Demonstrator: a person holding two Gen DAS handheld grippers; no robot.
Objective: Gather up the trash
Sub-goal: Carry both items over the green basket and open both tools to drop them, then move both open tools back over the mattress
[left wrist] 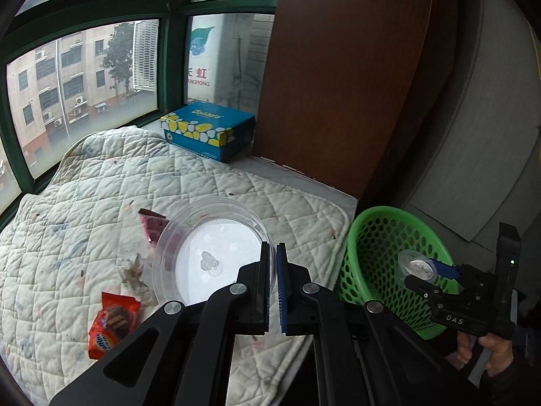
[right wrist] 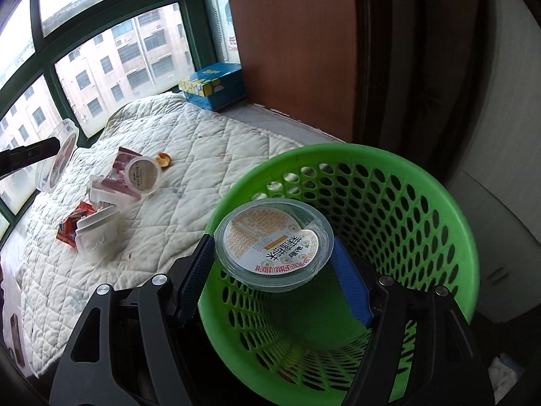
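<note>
The green basket stood just off the quilt's edge, my right gripper pinching a labelled cup directly over its mouth, while my left gripper, pressed together on a clear bowl's rim, was farther away.

Right jaws: lidded cup between them, over basket mouth. Quilt w/ wrappers left & beyond. Left jaws: clear container pinched by rim, hanging left of them; tissue box far behind; basket right.
</note>
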